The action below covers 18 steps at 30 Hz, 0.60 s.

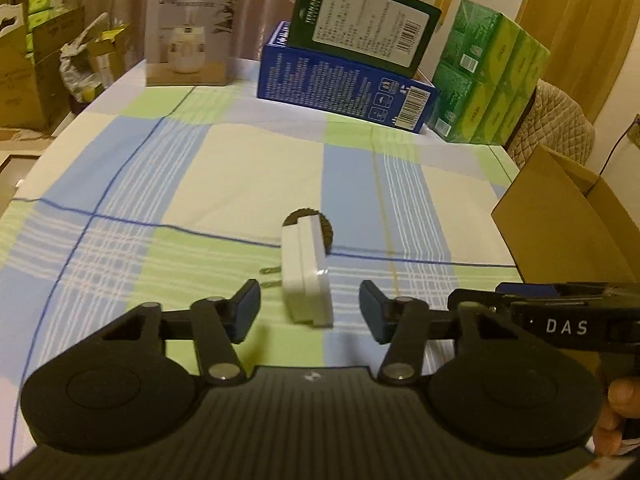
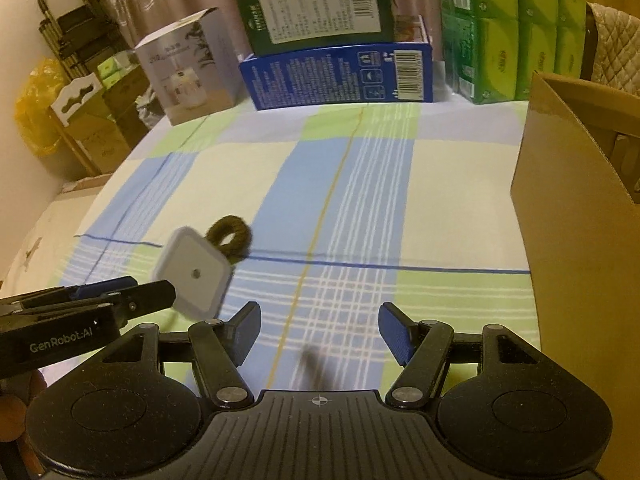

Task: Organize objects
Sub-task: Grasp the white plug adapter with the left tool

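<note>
**A:** Left wrist view first: we are looking at our left gripper (image 1: 310,312) with its pads standing apart on either side of the white plug adapter (image 1: 308,280), not pressing it, so nothing is gripped yet.

**B:** And our right gripper (image 2: 320,334) is hanging partly open over bare tablecloth (image 2: 360,200), holding nothing.

**A:** We are judging the risk here: the adapter is resting on its narrow edge, so an uneven squeeze could tip it or skid it on the cloth.

**B:** Its metal prongs (image 1: 269,277) are pointing toward the left pad, and could catch it.

**A:** Its long axis is running away from us, toward the brown ring (image 2: 231,240) just behind it.

**B:** Farther right, the open cardboard box (image 2: 576,200) is waiting, probably the destination. Beyond that, the blue box (image 2: 340,76) and green packs (image 2: 512,52) are lining the far edge.
</note>
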Motion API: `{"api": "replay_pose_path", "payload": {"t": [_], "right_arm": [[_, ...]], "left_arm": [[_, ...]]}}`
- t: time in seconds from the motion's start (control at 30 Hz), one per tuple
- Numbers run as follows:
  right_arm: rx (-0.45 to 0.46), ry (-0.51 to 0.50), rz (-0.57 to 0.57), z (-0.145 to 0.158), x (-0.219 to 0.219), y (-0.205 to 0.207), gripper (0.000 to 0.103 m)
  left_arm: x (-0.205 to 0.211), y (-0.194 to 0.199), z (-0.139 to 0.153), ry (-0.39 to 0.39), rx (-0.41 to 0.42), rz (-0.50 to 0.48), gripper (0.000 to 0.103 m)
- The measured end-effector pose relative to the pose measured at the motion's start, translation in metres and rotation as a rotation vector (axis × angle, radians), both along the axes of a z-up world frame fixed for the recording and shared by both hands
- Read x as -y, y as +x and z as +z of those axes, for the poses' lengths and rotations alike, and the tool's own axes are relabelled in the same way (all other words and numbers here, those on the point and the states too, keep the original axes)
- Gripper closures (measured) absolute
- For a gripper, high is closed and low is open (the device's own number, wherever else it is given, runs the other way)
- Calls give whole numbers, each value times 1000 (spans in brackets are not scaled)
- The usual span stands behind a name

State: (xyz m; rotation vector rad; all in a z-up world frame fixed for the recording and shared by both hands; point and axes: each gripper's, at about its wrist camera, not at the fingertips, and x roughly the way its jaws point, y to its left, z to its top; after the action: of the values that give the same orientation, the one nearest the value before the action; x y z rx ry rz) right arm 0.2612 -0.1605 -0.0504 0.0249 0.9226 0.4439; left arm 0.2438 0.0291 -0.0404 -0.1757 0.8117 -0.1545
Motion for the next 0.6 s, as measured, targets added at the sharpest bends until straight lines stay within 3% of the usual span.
{"api": "replay_pose_path", "payload": {"t": [0.3, 0.43, 0.6], "right_arm": [[9, -19, -23, -9, 1, 17, 40], [16, -37, -2, -11, -3, 19, 40], [18, -26, 31, -14, -14, 21, 40]], "left_arm": [[6, 25, -15, -5, -1, -4, 67], [7, 34, -17, 28, -3, -5, 79], [-3, 33, -14, 40, -19, 0, 79]]}}
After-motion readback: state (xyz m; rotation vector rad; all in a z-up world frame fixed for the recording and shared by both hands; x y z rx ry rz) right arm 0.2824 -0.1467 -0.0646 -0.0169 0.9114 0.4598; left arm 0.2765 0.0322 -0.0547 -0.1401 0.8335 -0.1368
